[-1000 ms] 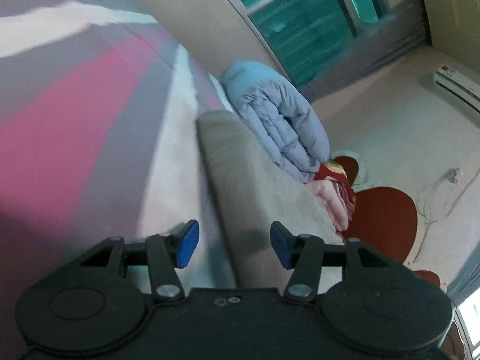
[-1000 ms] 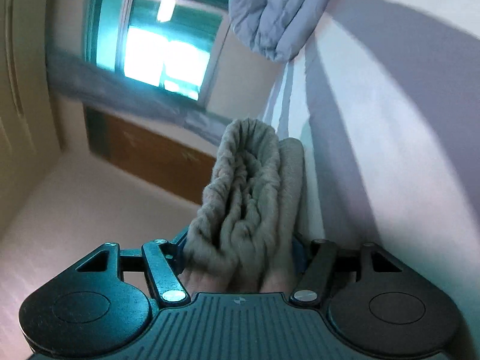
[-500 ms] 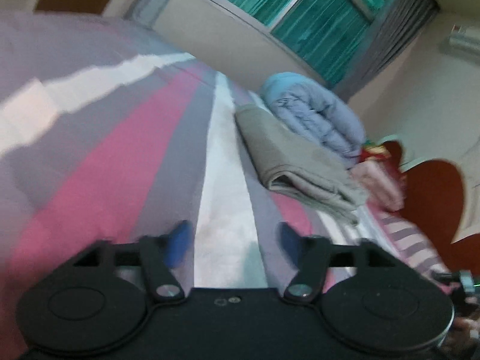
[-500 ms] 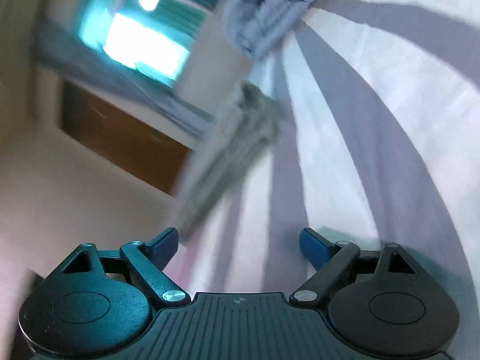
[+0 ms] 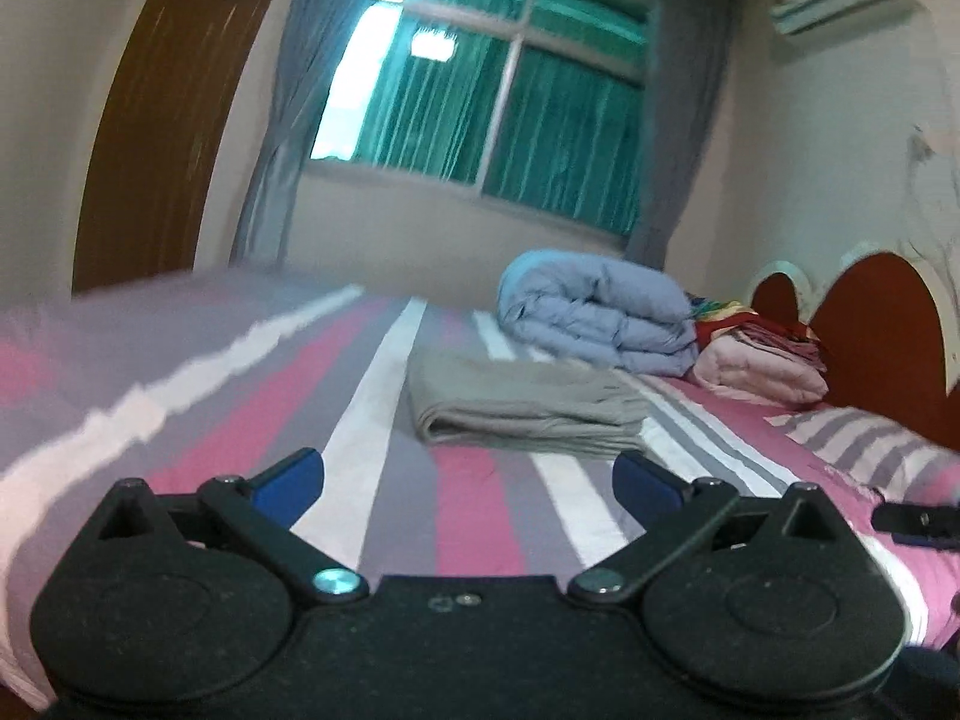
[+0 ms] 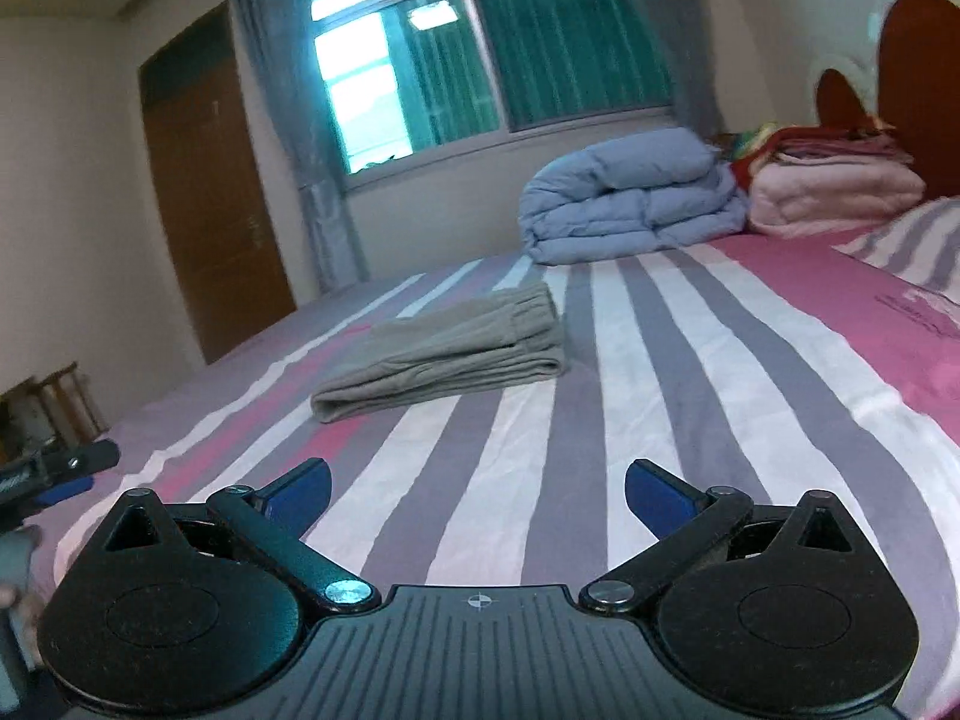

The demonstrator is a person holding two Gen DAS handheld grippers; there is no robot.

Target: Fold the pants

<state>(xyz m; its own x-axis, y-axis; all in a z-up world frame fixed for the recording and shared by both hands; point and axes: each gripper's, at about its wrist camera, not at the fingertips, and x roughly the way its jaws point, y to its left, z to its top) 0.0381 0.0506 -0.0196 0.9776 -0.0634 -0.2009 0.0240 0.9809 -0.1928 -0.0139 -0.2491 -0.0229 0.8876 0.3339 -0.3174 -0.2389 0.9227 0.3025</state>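
Pants [image 6: 447, 354] lie folded flat on the striped bed [image 6: 690, 360], well apart from both grippers, left gripper [image 5: 468, 480] and right gripper [image 6: 477, 486] fingers still opening wide with nothing between; folding looks finished, probably only tidying remains.

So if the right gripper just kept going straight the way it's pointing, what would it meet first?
Probably the striped bedsheet. The right gripper, jaws opening with nothing between them, points slightly downward over bare sheet. The folded grey pants lie left of that line, the blue duvet farther back. Depth is hard to judge.
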